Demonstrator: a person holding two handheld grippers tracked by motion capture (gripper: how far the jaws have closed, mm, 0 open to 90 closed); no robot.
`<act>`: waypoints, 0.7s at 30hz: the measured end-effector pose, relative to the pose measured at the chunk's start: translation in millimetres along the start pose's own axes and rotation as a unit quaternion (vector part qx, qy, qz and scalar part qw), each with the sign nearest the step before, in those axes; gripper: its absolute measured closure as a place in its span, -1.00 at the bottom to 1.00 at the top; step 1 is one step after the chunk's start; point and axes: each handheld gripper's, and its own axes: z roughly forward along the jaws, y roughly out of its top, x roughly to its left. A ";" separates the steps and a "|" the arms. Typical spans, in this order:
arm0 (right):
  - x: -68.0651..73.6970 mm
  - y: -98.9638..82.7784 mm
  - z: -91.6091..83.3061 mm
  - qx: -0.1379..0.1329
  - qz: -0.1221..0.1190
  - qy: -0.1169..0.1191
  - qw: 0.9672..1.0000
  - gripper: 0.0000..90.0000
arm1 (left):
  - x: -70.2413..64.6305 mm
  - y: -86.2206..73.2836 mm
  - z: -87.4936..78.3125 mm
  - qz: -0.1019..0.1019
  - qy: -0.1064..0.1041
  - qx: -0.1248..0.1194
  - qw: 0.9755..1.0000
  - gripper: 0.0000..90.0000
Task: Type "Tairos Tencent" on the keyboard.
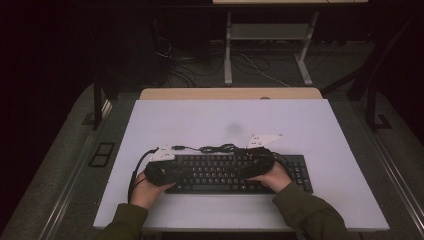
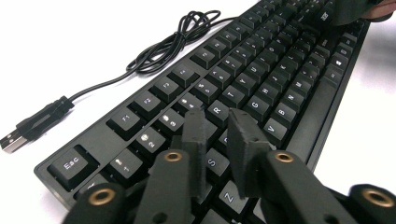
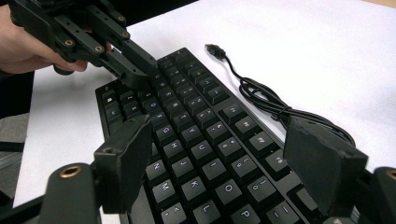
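A black keyboard (image 1: 225,172) lies on the white table (image 1: 225,120), and both grippers hover low over its keys. My left gripper (image 1: 181,173) is over the left end, near the number and letter keys (image 2: 217,116); its jaws stand close together with a thin gap and nothing between them. In the right gripper view the left gripper (image 3: 140,70) points down at the far keys. My right gripper (image 1: 241,172) is over the right half (image 3: 217,128), open wide with only keys below. The keyboard's cable (image 2: 173,42) lies bundled behind it, its USB plug (image 2: 28,128) loose on the table.
The cable bundle (image 1: 215,148) lies just behind the keyboard's back edge. A wooden table edge (image 1: 230,93) runs along the far side. Beyond it are a desk frame (image 1: 265,45) and floor cables. Bare white tabletop surrounds the keyboard.
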 end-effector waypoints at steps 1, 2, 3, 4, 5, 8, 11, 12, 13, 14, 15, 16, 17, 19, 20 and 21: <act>0.1 0.0 0.1 0.000 -0.001 0.000 1.000 -0.48 | 0.0 0.0 0.0 0.000 0.000 0.000 1.000 0.78; 0.1 0.0 0.1 0.000 -0.001 0.000 1.000 -0.48 | 0.8 -0.3 -0.4 -0.001 -0.001 -0.001 1.000 0.78; 0.5 0.0 0.4 -0.001 -0.001 0.000 1.000 -0.48 | 2.3 -0.8 -1.3 -0.001 0.001 0.001 1.000 0.85; 0.5 0.1 0.4 -0.001 -0.002 0.000 1.000 -0.48 | 3.0 -1.0 -1.9 -0.002 0.002 0.002 1.000 0.89; 0.5 0.2 0.2 -0.001 -0.002 0.000 1.000 -0.48 | 4.3 -1.5 -2.9 -0.002 0.002 0.003 1.000 0.93; 0.4 0.2 0.1 -0.001 -0.002 -0.001 1.000 -0.48 | 7.7 -3.2 -5.1 -0.007 0.002 0.007 1.000 0.97; 0.5 0.0 0.2 0.000 -0.001 -0.001 1.000 -0.48 | 9.7 -4.5 -6.6 -0.012 0.003 0.008 1.000 0.97; 0.5 0.0 0.2 0.000 -0.001 -0.001 1.000 -0.48 | 10.3 -4.7 -7.2 -0.011 0.002 0.009 1.000 0.97; 0.5 0.0 0.1 0.000 -0.001 -0.001 1.000 -0.48 | 10.9 -5.0 -7.6 -0.011 0.002 0.009 1.000 0.97; 0.5 0.0 0.1 -0.001 -0.001 -0.001 1.000 -0.48 | 11.0 -5.2 -7.8 -0.013 0.002 0.009 1.000 0.97; 0.5 0.0 0.1 -0.001 -0.001 -0.001 1.000 -0.48 | 11.0 -5.7 -8.0 -0.015 0.003 0.010 1.000 0.97; 0.6 0.0 0.1 0.000 -0.001 -0.001 1.000 -0.48 | 11.7 -6.3 -8.3 -0.013 0.003 0.011 1.000 0.97; 0.6 0.0 0.1 0.000 -0.001 -0.001 1.000 -0.48 | 12.1 -6.8 -8.2 -0.013 0.003 0.014 1.000 0.97; 0.4 -0.3 0.5 0.001 -0.002 -0.001 1.000 -0.48 | 13.0 -8.1 -7.5 -0.015 0.002 0.017 1.000 0.97; 0.5 -0.3 0.6 0.001 -0.002 -0.002 1.000 -0.48 | 13.1 -8.4 -7.2 -0.016 0.000 0.018 1.000 0.97; 0.5 -0.3 0.6 0.001 -0.002 -0.002 1.000 -0.48 | 12.8 -8.5 -6.9 -0.016 -0.001 0.020 1.000 0.97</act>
